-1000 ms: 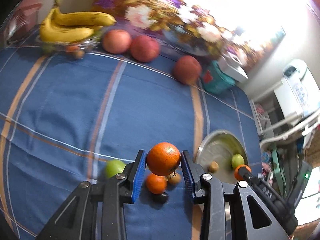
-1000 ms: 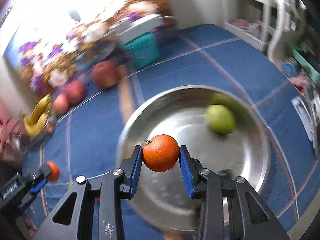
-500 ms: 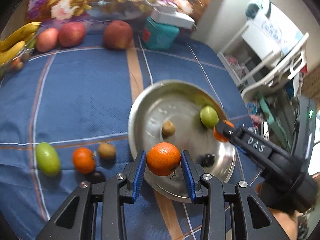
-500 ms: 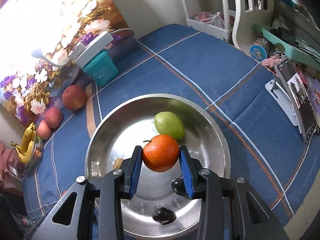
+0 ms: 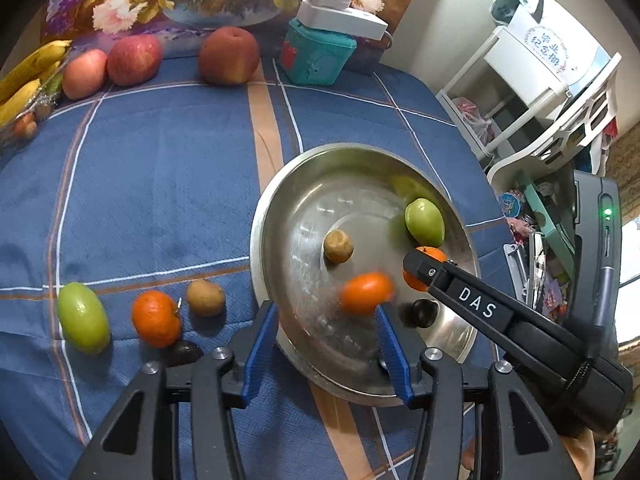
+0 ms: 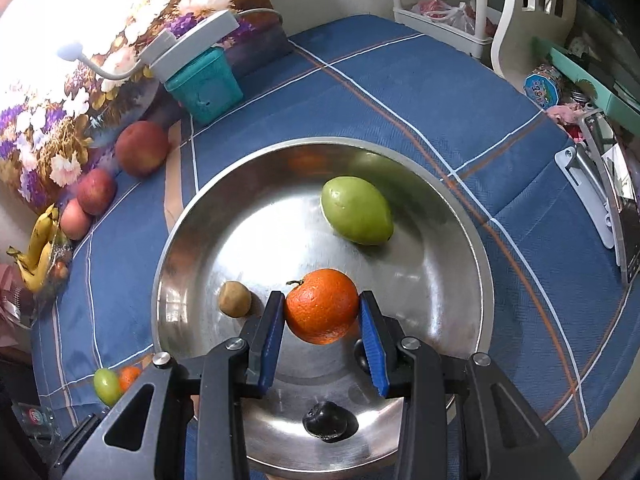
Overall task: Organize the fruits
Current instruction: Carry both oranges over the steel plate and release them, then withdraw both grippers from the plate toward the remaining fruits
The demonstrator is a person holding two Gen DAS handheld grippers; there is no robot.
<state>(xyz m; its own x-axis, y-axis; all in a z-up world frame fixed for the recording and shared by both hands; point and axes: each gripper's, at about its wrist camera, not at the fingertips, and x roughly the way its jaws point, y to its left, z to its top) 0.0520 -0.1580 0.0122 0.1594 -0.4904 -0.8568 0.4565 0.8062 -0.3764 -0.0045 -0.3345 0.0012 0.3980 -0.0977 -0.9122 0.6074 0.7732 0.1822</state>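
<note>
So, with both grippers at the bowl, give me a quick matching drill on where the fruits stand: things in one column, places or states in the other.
Things:
1. blurred orange
2. sharp orange with a stem
3. small brown round fruit
4. teal plastic box

Places or states:
a. under a white device at the back
b. clamped by the right gripper
c. on the blue checked cloth, between another orange and the steel bowl
d. loose in the bowl, ahead of the open left gripper

Pairs: 1-d, 2-b, 3-c, 4-a

Blue plaid tablecloth (image 5: 160, 184), steel bowl (image 5: 280, 216), apples (image 5: 228, 56), teal box (image 5: 316, 60)
</note>
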